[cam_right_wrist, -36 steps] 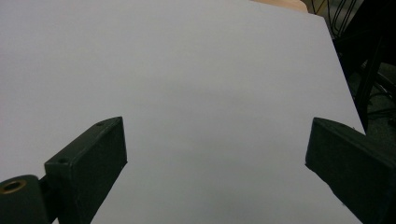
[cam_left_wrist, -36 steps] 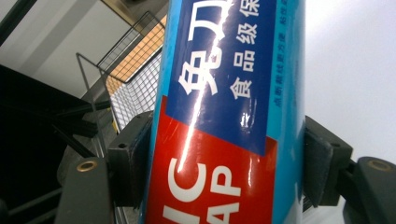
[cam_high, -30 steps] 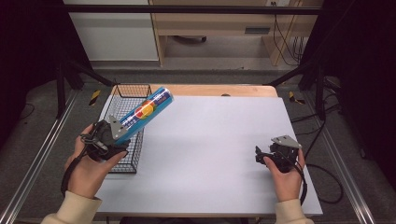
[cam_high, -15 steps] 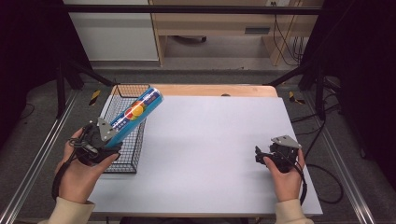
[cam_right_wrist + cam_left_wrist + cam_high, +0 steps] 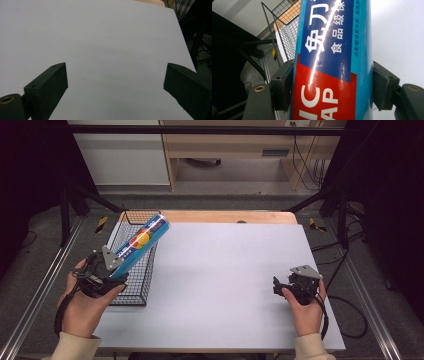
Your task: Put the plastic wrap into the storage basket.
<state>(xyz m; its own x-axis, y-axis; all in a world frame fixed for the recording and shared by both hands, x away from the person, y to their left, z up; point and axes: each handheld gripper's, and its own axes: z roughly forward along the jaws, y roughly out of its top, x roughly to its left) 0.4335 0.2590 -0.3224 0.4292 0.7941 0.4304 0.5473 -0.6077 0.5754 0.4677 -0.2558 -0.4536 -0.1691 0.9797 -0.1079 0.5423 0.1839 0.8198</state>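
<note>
Clearly left gripper (image 5: 111, 270) clamped cling-wrap box (image 5: 140, 243) near its end, above wire basket (image 5: 131, 289); long overhang possibly risked pivoting, slipping. Right gripper (image 5: 284, 287) wide open, empty.

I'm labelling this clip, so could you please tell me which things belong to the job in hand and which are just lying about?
Part of the job:
- blue box of cling wrap, clamped in the left hand-held gripper
- black wire basket, under the box

Just lying about:
- right hand-held gripper, open, over the bare white table top
- yellow-and-black tape marks on the floor
</note>
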